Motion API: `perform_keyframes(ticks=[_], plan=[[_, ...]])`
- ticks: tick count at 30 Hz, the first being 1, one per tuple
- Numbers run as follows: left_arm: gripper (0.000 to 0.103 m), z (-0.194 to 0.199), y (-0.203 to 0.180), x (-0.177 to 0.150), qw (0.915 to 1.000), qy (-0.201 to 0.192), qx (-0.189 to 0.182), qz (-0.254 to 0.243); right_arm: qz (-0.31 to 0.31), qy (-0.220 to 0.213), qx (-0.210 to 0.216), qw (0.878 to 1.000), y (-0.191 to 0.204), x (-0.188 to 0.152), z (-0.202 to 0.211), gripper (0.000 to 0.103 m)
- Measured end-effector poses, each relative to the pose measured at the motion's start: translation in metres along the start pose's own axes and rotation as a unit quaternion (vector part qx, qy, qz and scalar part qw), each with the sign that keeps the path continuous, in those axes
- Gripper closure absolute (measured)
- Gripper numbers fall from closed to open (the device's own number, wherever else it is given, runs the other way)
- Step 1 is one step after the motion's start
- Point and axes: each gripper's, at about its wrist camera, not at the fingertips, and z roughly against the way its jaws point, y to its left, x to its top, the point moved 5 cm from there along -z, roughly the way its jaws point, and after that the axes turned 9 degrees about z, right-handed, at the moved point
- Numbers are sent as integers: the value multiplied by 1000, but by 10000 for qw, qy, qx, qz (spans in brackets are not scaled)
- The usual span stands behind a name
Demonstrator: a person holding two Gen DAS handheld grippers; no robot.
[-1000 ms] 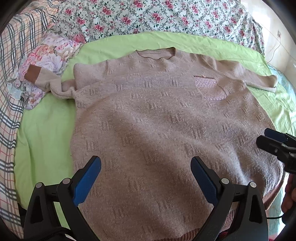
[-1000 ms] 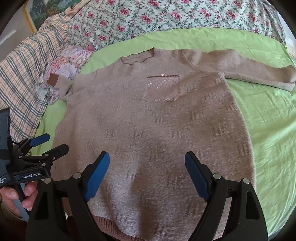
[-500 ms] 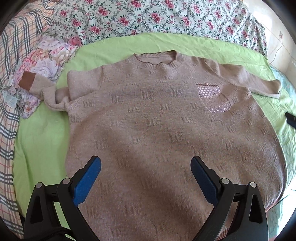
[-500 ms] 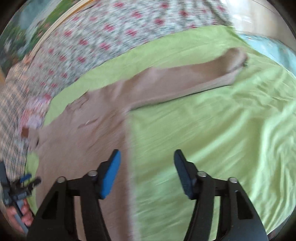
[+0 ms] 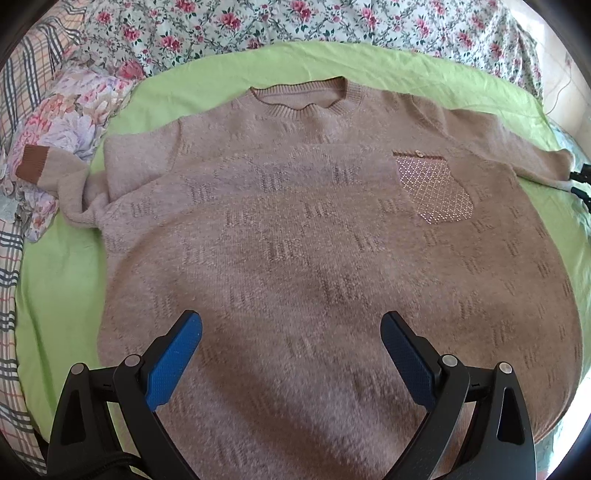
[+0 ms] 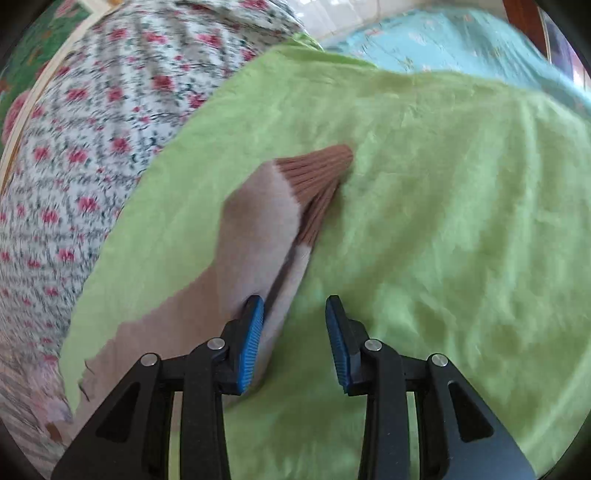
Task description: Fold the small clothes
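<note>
Sweater (image 5: 314, 258) lies flat on green sheet (image 6: 443, 184); left tool (image 5: 291, 354) spread above hem, right tool (image 6: 294, 332) spread astride sleeve edge (image 6: 291, 266).

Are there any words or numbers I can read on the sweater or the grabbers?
None can be read.
Fuzzy beige knitted sweater: only woven bar patterns and a sparkly pocket, no letters.
Black left gripper and right gripper: no label visible.

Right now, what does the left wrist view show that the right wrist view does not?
Only the left wrist view shows the sweater's neckline, its sparkly chest pocket and the wide-open left tool above the body. Only the right wrist view shows the brown ribbed cuff close up and the turquoise cloth. Both show the green sheet and floral bedding.
</note>
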Motion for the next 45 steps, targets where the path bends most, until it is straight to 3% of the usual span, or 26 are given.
perform_keyframes(ticks=[2,4,9,14,20,27,30,36,38,39,40,45], plan=[[5,-4,-1,3,10000,37,-6,24,35,-14,-23,10000,2,3,-4,72],[5,-7,-1,5,10000,75,-26,54,58,-22,134,9999,8,6,-1,97],[5,-12,-1,8,9998,91,-106,106,647,-243,91,9976,54,-3,21,97],[5,-10,4,9,9995,62,-217,204,1507,-68,669,9863,152,-37,31,97],[5,0,27,17,9984,-130,-252,480,2809,348,1100,9528,300,-114,17,98],[5,5,60,22,9957,-248,-302,844,3176,1040,2260,9150,443,-224,-9,98],[5,2,72,24,9940,-249,-442,966,3349,1354,2564,8965,482,-278,-18,98],[5,-13,84,35,9861,-118,-1060,1276,3216,2146,3064,8699,506,-341,-50,92],[5,-22,82,45,9812,-25,-1337,1392,3058,2280,3214,8667,498,-344,-50,71],[5,-28,81,54,9771,28,-1543,1467,3006,2189,3275,8686,495,-342,-45,60],[5,-32,79,61,9730,80,-1722,1533,2956,2112,3304,8711,487,-334,-40,56],[5,-70,63,102,9614,320,-2092,1758,2610,1666,2991,9026,438,-298,-16,56]])
